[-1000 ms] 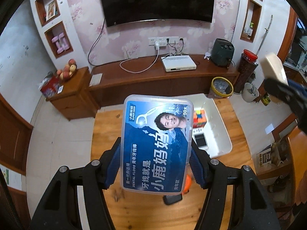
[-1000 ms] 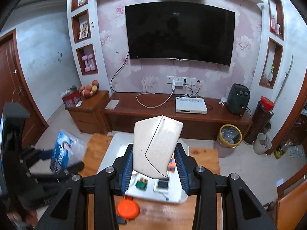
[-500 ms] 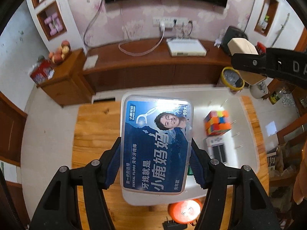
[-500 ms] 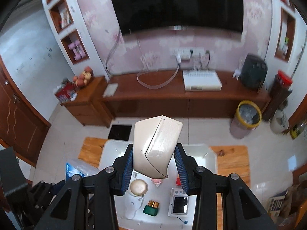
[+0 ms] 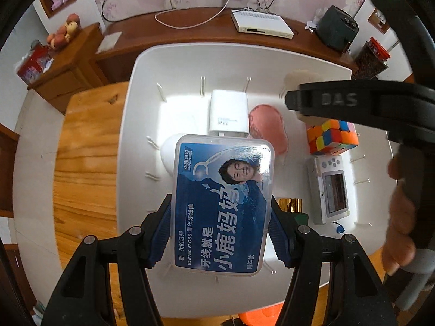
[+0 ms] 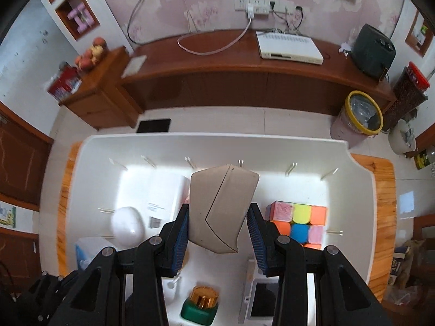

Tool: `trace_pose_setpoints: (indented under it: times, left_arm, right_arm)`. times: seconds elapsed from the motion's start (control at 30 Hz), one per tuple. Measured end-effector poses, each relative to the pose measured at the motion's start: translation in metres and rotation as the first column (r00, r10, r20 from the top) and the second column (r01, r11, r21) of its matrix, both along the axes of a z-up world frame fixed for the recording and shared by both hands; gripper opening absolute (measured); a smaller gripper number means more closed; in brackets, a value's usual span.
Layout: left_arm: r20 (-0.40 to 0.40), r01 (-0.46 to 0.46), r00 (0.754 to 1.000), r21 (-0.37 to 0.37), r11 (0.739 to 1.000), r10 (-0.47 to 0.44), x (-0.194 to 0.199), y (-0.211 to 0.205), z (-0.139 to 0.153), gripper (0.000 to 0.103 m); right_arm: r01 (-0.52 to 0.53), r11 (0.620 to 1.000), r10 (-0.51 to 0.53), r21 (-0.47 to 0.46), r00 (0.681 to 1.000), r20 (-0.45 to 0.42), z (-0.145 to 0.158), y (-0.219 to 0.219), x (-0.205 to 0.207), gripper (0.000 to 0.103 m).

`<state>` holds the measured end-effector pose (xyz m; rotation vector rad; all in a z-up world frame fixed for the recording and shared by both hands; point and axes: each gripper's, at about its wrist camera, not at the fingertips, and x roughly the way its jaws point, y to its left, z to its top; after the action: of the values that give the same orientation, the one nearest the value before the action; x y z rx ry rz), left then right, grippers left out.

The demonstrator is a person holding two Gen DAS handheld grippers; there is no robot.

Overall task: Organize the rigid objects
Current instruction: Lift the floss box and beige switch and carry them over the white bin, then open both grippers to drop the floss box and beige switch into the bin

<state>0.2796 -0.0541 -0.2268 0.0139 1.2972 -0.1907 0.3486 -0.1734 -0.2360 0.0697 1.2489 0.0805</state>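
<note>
My left gripper (image 5: 221, 225) is shut on a clear dental floss box (image 5: 221, 206) with a blue label, held above the white bin (image 5: 130, 125). My right gripper (image 6: 218, 225) is shut on a beige angular case (image 6: 221, 207), also over the white bin (image 6: 87, 168). The right gripper's black arm (image 5: 353, 103) crosses the upper right of the left wrist view. In the bin lie a colour cube (image 6: 299, 224), a white box (image 5: 229, 115), a pink piece (image 5: 269, 127), a white egg-shaped item (image 6: 127, 225), a small white device (image 5: 330, 187) and a green-and-gold bottle (image 6: 201, 304).
The bin rests on a wooden table (image 5: 87, 163). Behind it runs a long wooden cabinet (image 6: 231, 62) with a white router (image 6: 288, 46). A yellow-rimmed waste bin (image 6: 359, 116) stands on the floor at right. An orange disc (image 5: 261, 316) lies near the table's front edge. A hand (image 5: 402, 212) shows at right.
Both grippers have come down and tipped downward with their loads, from facing the TV wall to hanging close over the white bin, which now fills both views.
</note>
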Motion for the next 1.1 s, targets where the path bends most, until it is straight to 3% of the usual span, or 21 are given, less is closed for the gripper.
trace_pose_setpoints:
  times: [0.37,0.43,0.47,0.5,0.57,1.1]
  left_arm:
    - [-0.02,-0.01,1.0,-0.003,1.0,0.01,0.004,0.002,-0.013,0.067]
    - [-0.024,-0.014,1.0,-0.012,1.0,0.013,0.004,0.002,-0.013,0.068]
    - [-0.024,-0.016,1.0,-0.017,1.0,0.016,0.003,0.003,-0.013,0.077]
    - [-0.021,-0.021,1.0,-0.018,1.0,0.021,0.003,0.003,-0.011,0.09]
    - [-0.003,-0.024,1.0,-0.026,0.999,0.024,0.0,0.004,-0.006,0.095]
    - [0.147,-0.018,0.989,0.046,0.999,0.011,-0.055,0.017,0.056,0.099]
  right_arm:
    - [-0.04,0.997,0.037,-0.073,0.998,-0.041,-0.026,0.009,0.014,0.043]
    - [-0.047,0.997,0.044,-0.065,0.998,-0.047,-0.027,0.009,0.013,0.053]
    - [-0.047,0.997,0.045,-0.061,0.998,-0.043,-0.025,0.009,0.012,0.057]
    - [-0.047,0.997,0.044,-0.061,0.998,-0.034,-0.023,0.009,0.011,0.062]
    - [-0.05,0.997,0.05,-0.06,0.999,-0.001,-0.015,0.008,0.006,0.062]
    - [-0.072,0.996,0.081,-0.053,0.979,0.187,0.064,0.01,-0.051,0.062]
